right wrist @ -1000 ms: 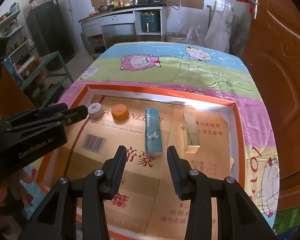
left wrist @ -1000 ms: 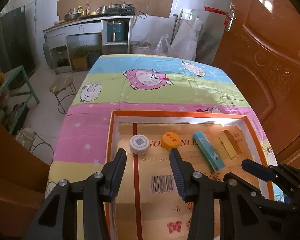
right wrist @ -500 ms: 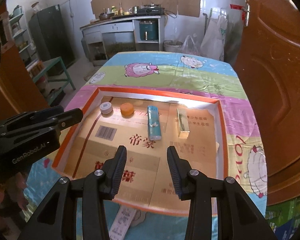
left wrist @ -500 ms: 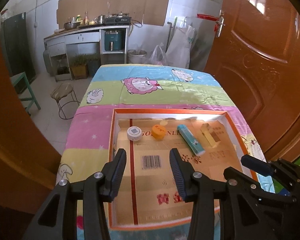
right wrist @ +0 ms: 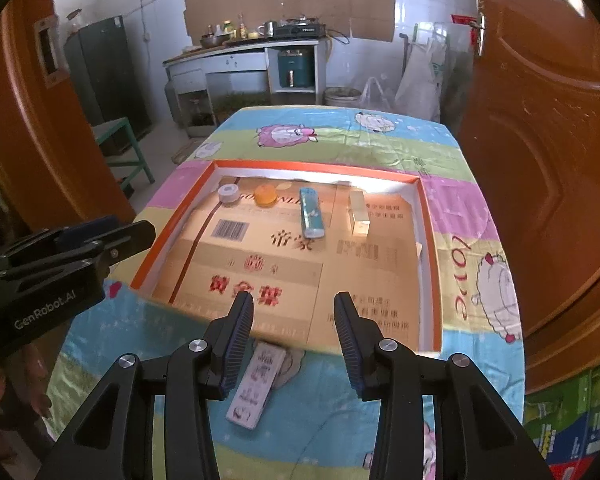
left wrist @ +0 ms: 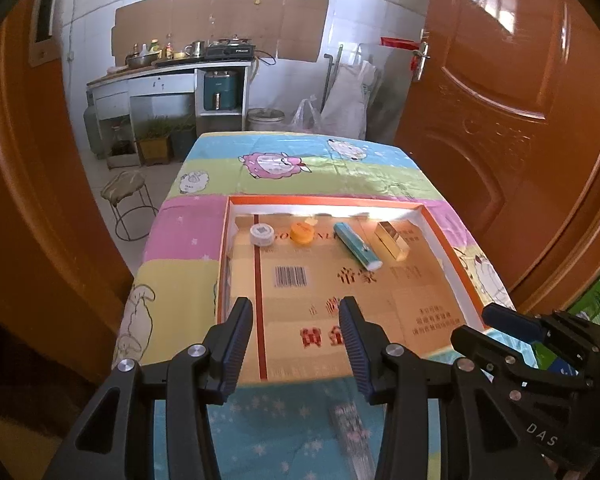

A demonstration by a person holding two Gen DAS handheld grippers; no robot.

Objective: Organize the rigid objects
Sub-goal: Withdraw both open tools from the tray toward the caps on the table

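An orange-rimmed cardboard tray (left wrist: 324, 200) (right wrist: 430, 240) lies on the table. Along its far side sit a white cap (left wrist: 261, 235) (right wrist: 228, 193), an orange cap (left wrist: 302, 233) (right wrist: 265, 195), a teal lighter (left wrist: 357, 245) (right wrist: 311, 213) and a gold box (left wrist: 392, 240) (right wrist: 359, 213). A flat white patterned box (right wrist: 256, 384) (left wrist: 350, 428) lies on the cloth in front of the tray. My left gripper (left wrist: 296, 312) hovers open and empty above the tray's near edge. My right gripper (right wrist: 294, 308) is open and empty too, over the near edge, with the white box below its left finger.
The table carries a striped cartoon-sheep cloth (left wrist: 292, 176). Orange-brown doors (left wrist: 512, 112) stand close on both sides. A stool (left wrist: 126, 196) and a kitchen counter (left wrist: 168, 76) lie beyond the table. A green bench (right wrist: 120, 140) stands at the left.
Both grippers have pulled back and risen from the tray, so the objects look smaller and farther. The tray's near edge and the white patterned box have come into view.
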